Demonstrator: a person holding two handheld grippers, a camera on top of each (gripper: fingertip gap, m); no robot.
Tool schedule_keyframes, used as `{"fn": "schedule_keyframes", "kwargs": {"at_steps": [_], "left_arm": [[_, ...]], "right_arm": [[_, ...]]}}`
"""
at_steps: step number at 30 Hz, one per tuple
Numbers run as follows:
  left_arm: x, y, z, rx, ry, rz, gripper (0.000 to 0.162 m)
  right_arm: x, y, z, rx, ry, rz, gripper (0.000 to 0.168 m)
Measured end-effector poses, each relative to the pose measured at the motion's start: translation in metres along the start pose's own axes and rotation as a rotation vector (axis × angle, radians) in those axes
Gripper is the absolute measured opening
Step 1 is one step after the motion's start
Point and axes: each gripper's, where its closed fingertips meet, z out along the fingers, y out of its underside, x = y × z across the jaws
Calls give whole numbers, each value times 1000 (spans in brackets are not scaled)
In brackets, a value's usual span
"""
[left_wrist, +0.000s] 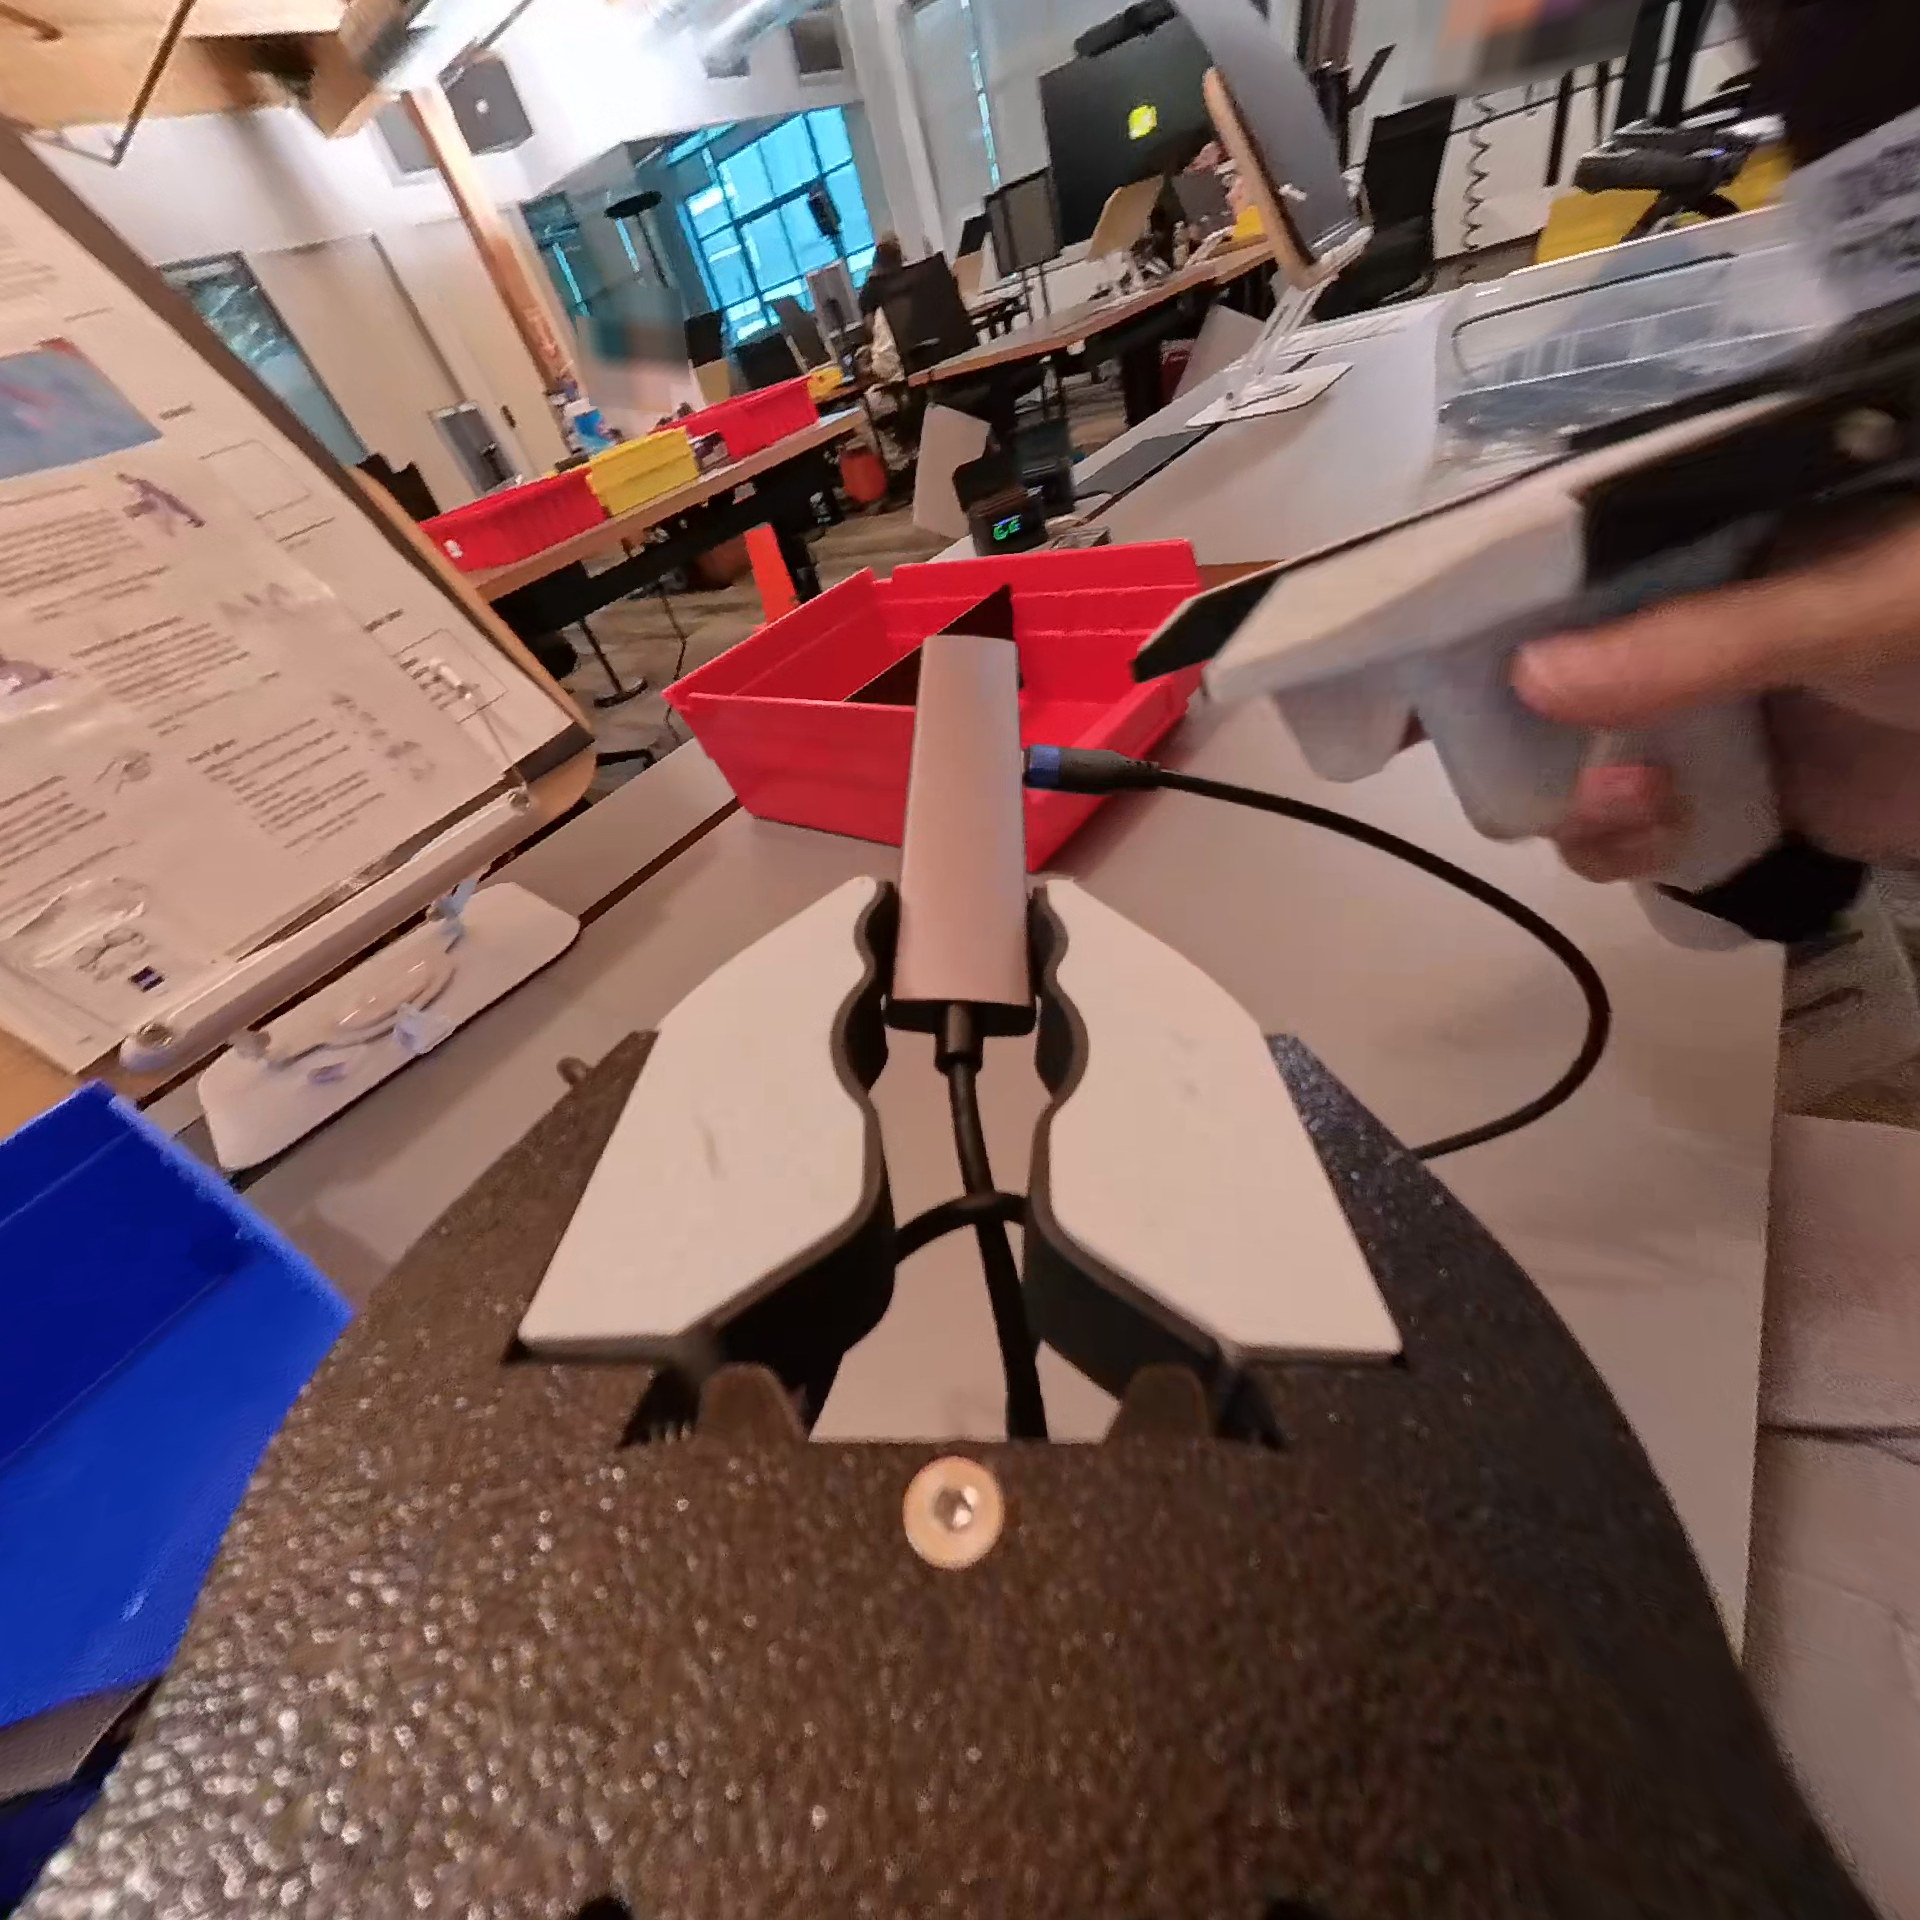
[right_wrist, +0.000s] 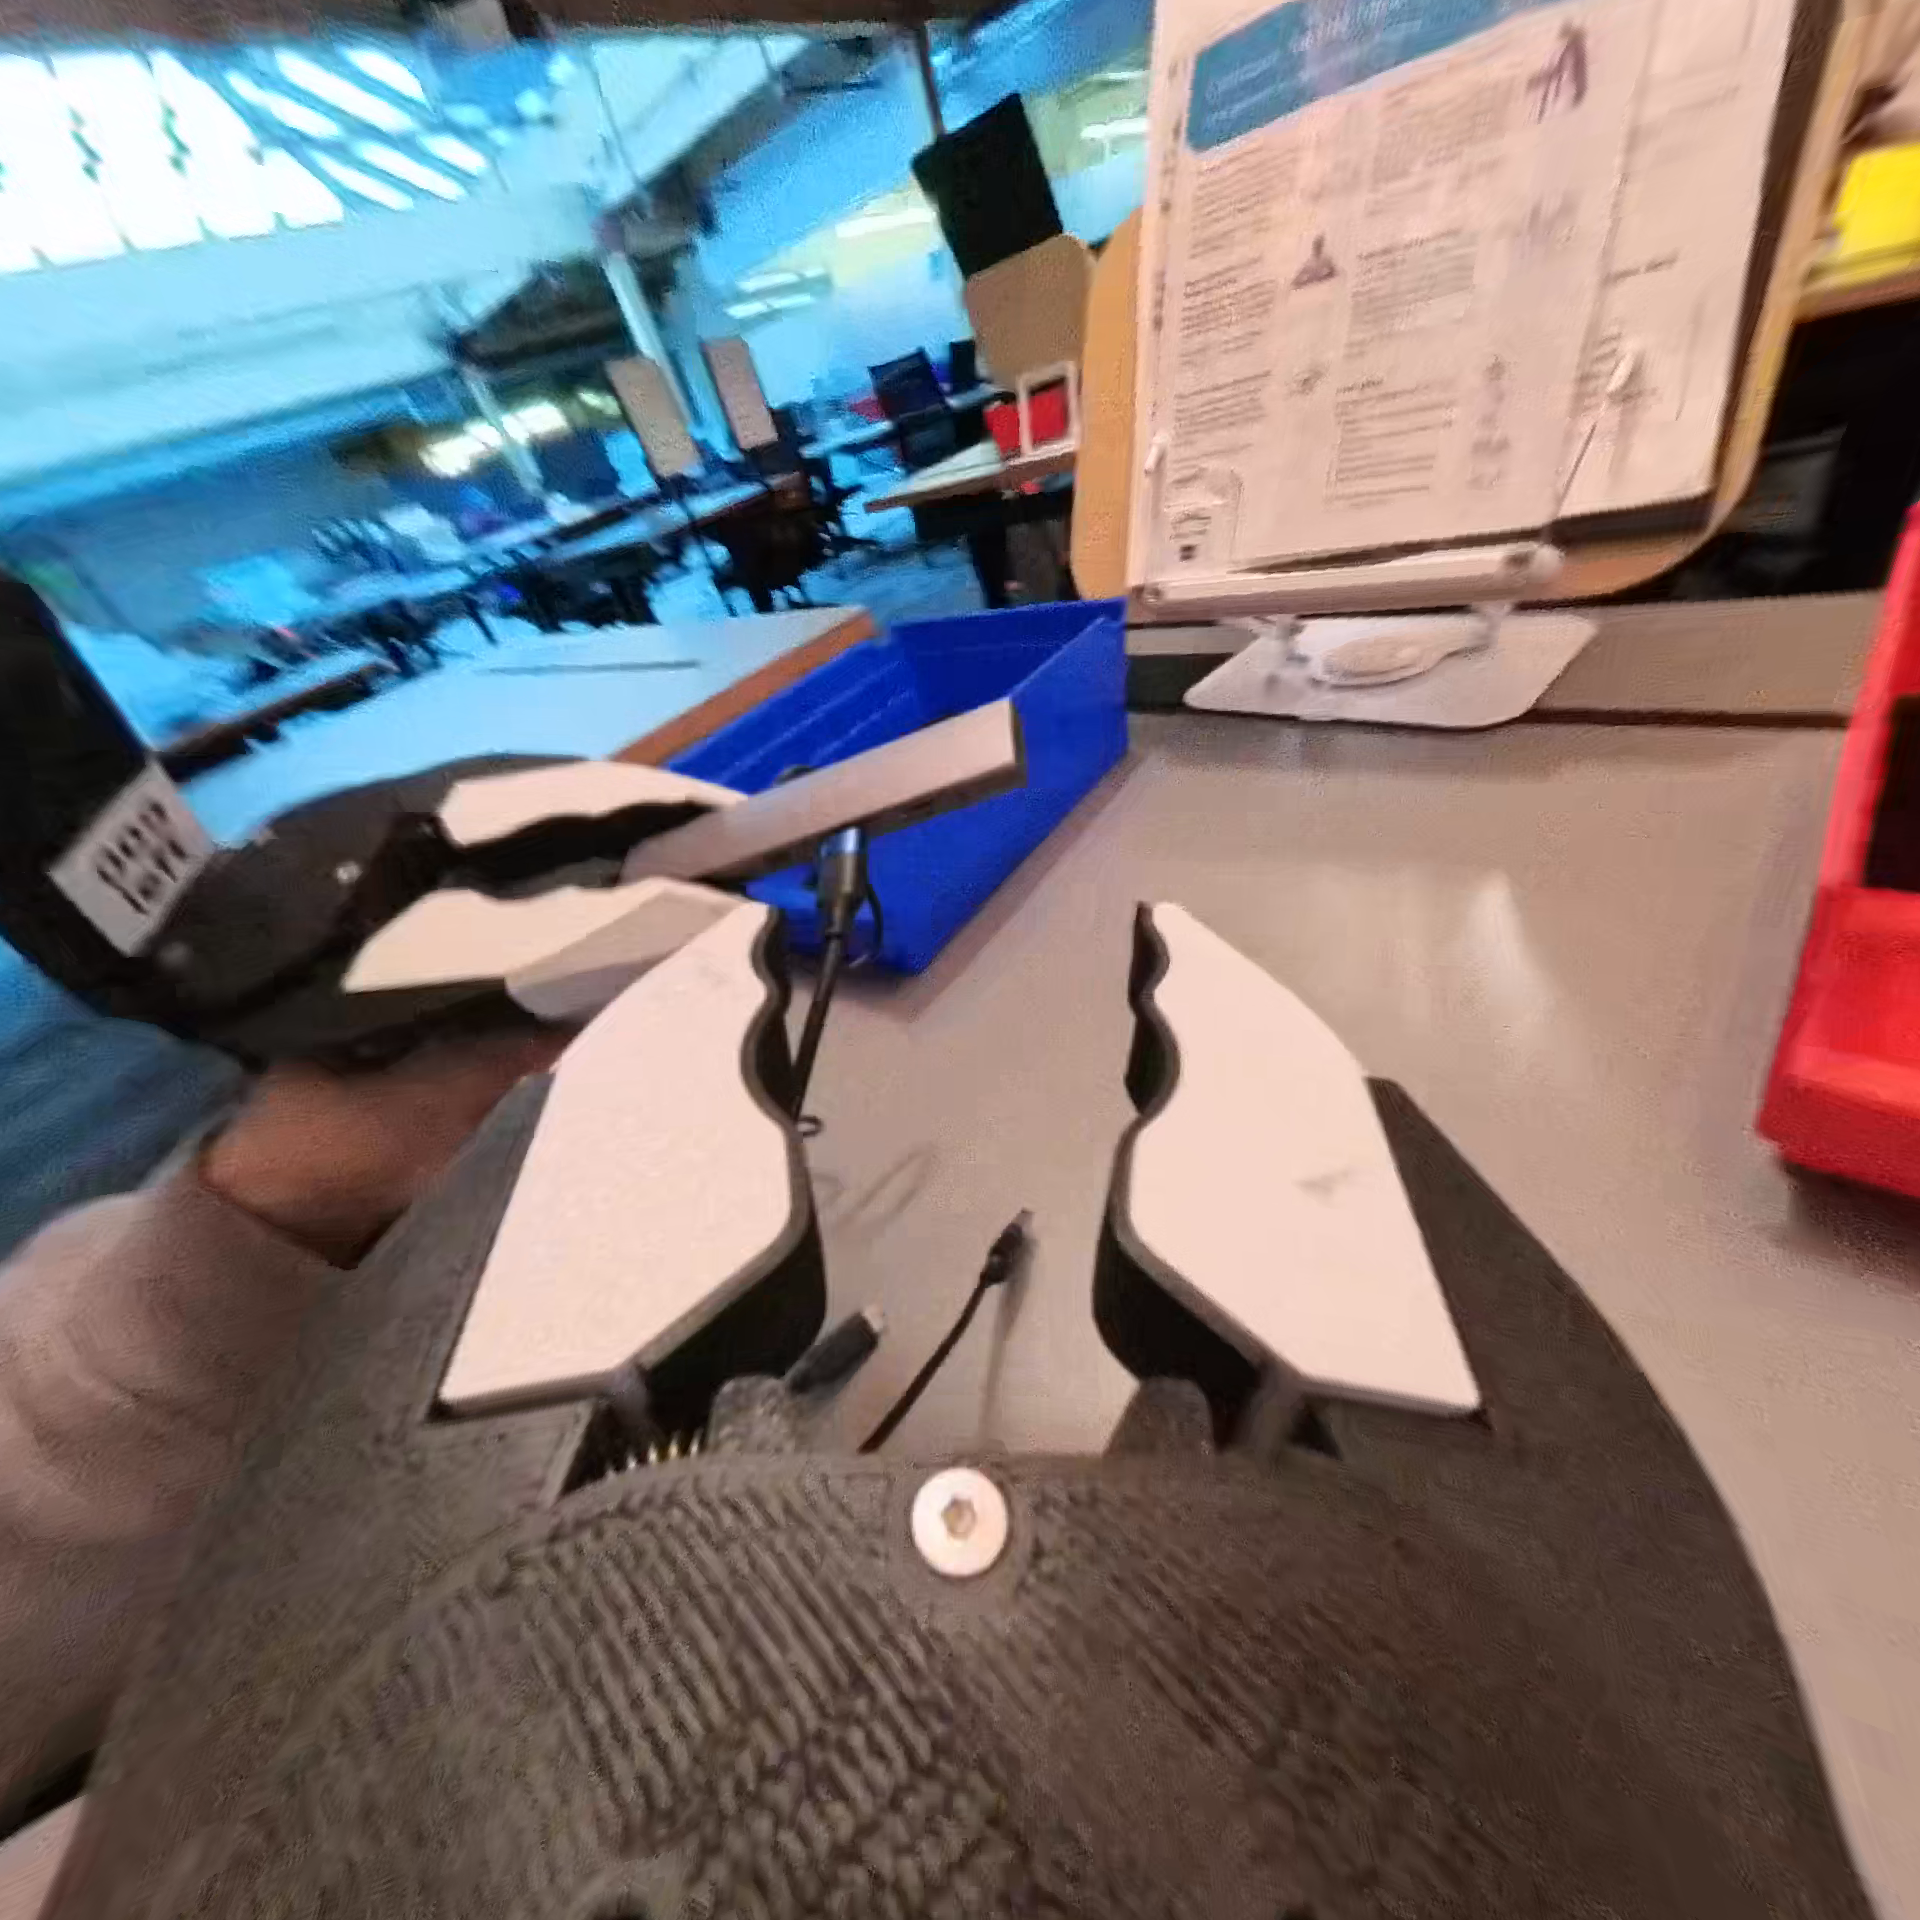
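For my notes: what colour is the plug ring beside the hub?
Blue ring, on the black cable plug; left wrist view.

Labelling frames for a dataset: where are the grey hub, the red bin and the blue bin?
Grey hub (left_wrist: 961, 821): left wrist view, top face.
Red bin (left_wrist: 831, 769): left wrist view, front wall.
Blue bin (right_wrist: 997, 821): right wrist view, near side wall.

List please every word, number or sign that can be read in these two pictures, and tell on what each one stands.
Printed sheet on the clear stand: many lines of text, all too blurred to read.
Small black device behind the red bin: green display, unreadable.
Patterned plate on the left gripper, which clamps a grey hub: dark marks, no legible words.
I find no other legible text.
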Motion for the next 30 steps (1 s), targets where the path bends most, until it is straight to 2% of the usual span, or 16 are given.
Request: {"fn": "schedule_keyframes", "kwargs": {"at_steps": [1,2,6,8,10,11,16,20,23,26,28,30], "left_arm": [[3,-1,1,6,16,7,24],[6,-2,2,15,34,7,24],[18,-7,3,87,104,17,24],[22,-6,3,100,126,45,24],[21,-3,4,96,109,73,24],[19,-1,4,91,100,84,24],[16,9,6,50,77,168,28],[9,-6,-1,109,-3,213,49],[7,-5,-2,73,11,136,54],[5,9,5,-31,20,10,67],[7,23,9,-108,32,-29,68],[18,42,13,-195,110,-53,64]], "right_arm": [[7,-2,1,11,-38,81,63],[10,-4,3,29,-78,151,67],[8,-4,14,48,-243,360,57],[1,-4,21,52,-320,438,45],[-6,-7,25,72,-396,462,20],[-8,-11,26,97,-419,461,17],[-19,-28,31,78,-498,390,9],[-21,-59,29,57,-482,242,9],[-22,-85,26,58,-436,119,10],[-18,-105,21,71,-360,-4,9],[-16,-117,17,91,-334,-46,9],[-19,-126,13,101,-336,-61,9]]}}
